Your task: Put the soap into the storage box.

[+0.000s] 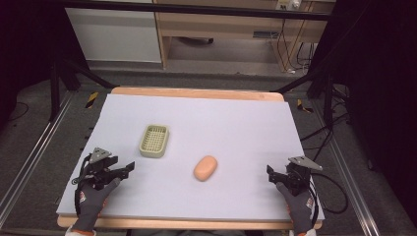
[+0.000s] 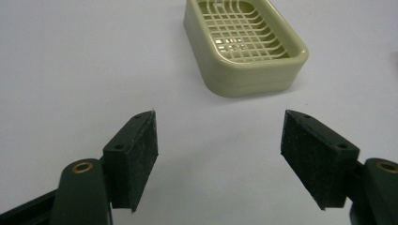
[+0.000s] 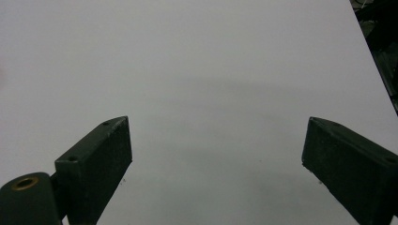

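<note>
Apparently nothing has begun: from above, the soap (image 1: 205, 168) lies loose between both grippers, beside the empty soap dish (image 1: 154, 140). The left gripper (image 2: 218, 154), jaws apart, faces that dish. The right gripper (image 3: 216, 171), jaws apart, faces bare surface (image 3: 211, 70).
</note>
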Tool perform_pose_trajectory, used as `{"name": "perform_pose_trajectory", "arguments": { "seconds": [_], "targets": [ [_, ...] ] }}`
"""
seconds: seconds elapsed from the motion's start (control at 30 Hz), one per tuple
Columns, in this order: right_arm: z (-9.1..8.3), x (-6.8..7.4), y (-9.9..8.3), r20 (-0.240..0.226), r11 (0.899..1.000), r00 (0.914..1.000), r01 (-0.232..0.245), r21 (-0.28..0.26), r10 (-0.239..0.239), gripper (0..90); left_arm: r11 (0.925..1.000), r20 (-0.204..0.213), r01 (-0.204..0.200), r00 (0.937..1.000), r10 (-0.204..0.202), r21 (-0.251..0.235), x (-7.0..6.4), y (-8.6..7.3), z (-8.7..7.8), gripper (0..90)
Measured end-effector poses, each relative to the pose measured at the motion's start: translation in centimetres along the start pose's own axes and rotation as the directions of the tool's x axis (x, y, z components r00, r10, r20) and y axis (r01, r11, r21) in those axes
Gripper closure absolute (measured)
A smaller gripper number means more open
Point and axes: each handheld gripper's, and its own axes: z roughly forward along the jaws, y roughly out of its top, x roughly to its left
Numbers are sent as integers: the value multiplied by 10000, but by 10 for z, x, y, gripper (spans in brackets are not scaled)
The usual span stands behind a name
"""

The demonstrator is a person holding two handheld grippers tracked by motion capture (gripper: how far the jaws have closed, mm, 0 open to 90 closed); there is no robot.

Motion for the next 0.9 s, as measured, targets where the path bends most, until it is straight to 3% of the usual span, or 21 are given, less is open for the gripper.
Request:
{"name": "perform_pose_trajectory", "arguments": {
  "seconds": [0.9],
  "targets": [
    [3,5,-1,156,9989,9991,387,261,-391,76,9992,579,-391,9976,383,124,-34,7,1,293]
  ]
}}
